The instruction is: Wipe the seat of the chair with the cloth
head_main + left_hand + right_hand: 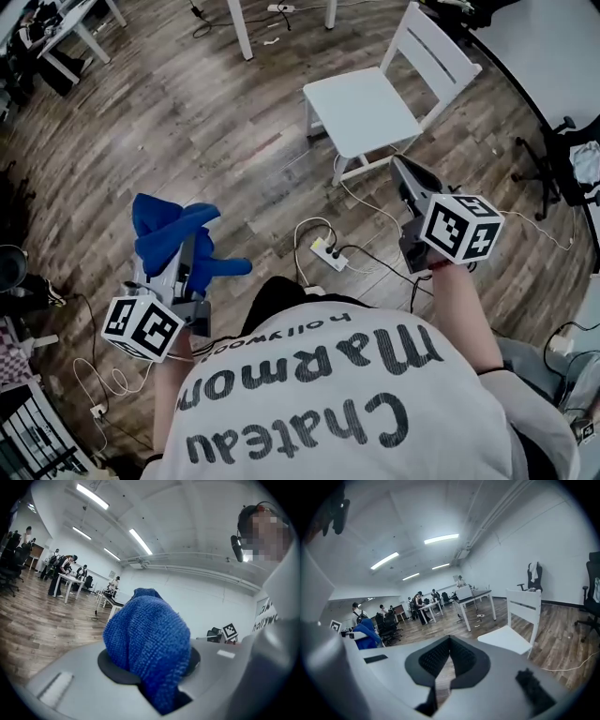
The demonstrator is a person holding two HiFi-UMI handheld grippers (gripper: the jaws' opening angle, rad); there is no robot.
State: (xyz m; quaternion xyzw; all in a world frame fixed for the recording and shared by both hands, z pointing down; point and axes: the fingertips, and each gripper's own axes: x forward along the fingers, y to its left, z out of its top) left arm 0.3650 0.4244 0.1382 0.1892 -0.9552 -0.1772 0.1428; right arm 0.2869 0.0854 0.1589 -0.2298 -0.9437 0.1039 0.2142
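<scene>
Blue cloth (173, 234) is bunched up and clamped in your left gripper (190, 262), lower left of the head view. The left gripper view shows the jaws closed on it, a thick wad poking past the tips and a tail hanging down. Your right gripper (403, 171), right of centre, has its jaws together with nothing between them; in the right gripper view the pads meet at the tips. The white chair (389, 89) stands upper right of centre, well apart from both grippers. Its seat (361, 111) is bare and its backrest is on the far side. By my read wiping hasn't begun, and the step in hand is getting the cloth to the seat.

To do it well:
- Step round the power strip (330, 253) and loose cables (370, 211) on the wood floor (187, 112) between you and the chair.
- Bring the left gripper down tilted so the cloth wad, not the jaw tips, meets the seat.
- Hold the clamp firm; the cloth looks soft and will likely drag, so a slack grip could let it pull out.
- Stroke from the backrest edge to the front edge, overlapping passes, and hit the corners.
- The chair looks light and may slide, so think about steadying the backrest with the right gripper.
- Press lightly.
</scene>
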